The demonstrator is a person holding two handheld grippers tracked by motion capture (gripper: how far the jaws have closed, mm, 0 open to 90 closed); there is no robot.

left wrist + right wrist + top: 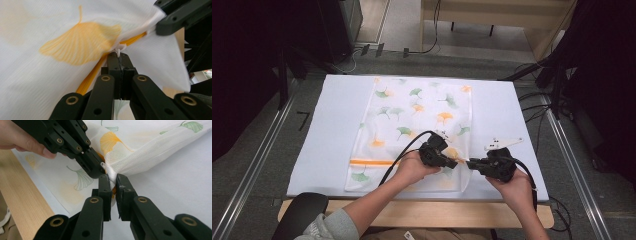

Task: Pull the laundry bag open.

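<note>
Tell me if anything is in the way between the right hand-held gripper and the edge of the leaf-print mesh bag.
Nothing visible is. The right hand-held gripper already has the bag's edge between its jaws, beside the left hand-held gripper, which is shut on the small white zipper pull. The mesh bag lies on the white table cover.

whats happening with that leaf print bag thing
A person at a white table is working on a mesh bag printed with ginkgo leaves. The left claw is shut on the white zipper pull by the orange zipper, while the right claw pinches the bag's fabric beside it, near the table's front edge.
</note>
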